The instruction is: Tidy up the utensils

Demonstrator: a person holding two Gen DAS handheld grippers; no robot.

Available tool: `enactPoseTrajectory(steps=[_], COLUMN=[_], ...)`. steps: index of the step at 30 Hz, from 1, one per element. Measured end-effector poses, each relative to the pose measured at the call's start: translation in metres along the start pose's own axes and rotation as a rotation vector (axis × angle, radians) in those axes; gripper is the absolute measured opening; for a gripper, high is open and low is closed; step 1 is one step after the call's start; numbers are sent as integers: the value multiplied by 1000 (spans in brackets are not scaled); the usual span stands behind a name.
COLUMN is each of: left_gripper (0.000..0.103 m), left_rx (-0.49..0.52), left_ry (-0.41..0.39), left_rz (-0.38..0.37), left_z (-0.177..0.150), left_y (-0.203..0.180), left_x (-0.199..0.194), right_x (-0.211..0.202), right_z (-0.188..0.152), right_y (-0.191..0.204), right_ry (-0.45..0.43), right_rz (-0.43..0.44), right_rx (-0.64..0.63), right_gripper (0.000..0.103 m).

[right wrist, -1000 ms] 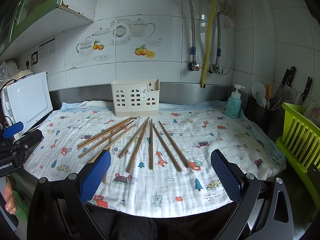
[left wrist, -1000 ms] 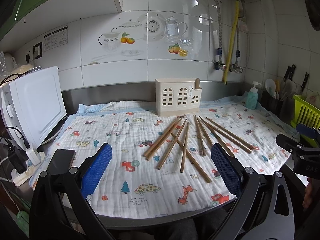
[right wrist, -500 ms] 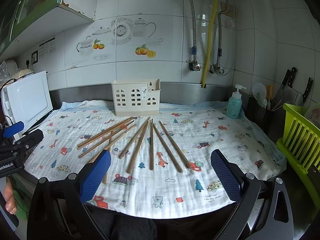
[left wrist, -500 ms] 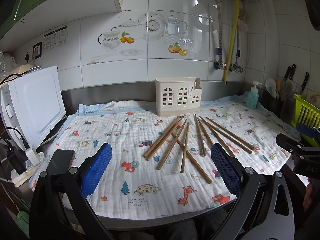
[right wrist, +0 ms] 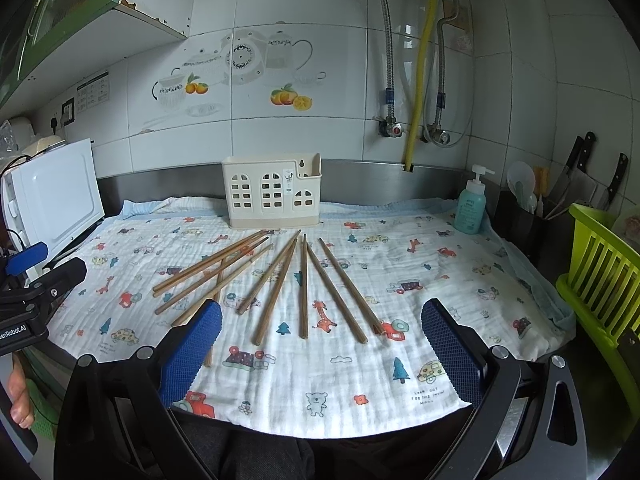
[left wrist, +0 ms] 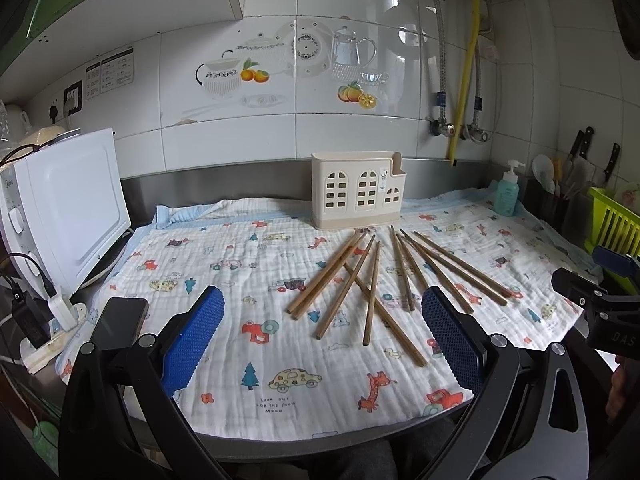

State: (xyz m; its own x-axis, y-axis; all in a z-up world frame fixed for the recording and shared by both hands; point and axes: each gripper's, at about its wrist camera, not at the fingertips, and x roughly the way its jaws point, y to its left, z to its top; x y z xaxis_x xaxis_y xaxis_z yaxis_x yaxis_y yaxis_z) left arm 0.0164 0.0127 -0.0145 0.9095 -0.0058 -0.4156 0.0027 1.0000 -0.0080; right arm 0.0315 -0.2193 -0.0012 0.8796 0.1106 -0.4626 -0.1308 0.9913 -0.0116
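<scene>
Chopsticks [right wrist: 280,276] fanned on cloth [right wrist: 400,280], holder [right wrist: 272,192] behind, soap bottle [right wrist: 470,208] right

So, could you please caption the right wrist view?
Open right tongs face chopsticks scattered before a holder.

White tiled wall [left wrist: 320,128], green cabinet [right wrist: 60,8], steel backsplash [left wrist: 220,180]

Our left gripper [left wrist: 322,334] and right gripper [right wrist: 320,350] share black angular arms with silver screws and blue dimpled pads [right wrist: 188,354]. White lettering marks one black housing; we wear dark trousers [right wrist: 256,458].
</scene>
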Motion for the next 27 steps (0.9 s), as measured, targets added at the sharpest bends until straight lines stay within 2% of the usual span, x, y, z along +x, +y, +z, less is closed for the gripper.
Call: enactPoseTrajectory(steps=[27], left_gripper=[98], left_rx=[-28], left_ry=[49], left_rz=[-1], left_z=[-2], left_y=[10], left_x=[26], right_x=[23], right_z=[-2], right_y=[3], right_ry=[49], right_rz=[10], right_rx=[-5], right_gripper=[97])
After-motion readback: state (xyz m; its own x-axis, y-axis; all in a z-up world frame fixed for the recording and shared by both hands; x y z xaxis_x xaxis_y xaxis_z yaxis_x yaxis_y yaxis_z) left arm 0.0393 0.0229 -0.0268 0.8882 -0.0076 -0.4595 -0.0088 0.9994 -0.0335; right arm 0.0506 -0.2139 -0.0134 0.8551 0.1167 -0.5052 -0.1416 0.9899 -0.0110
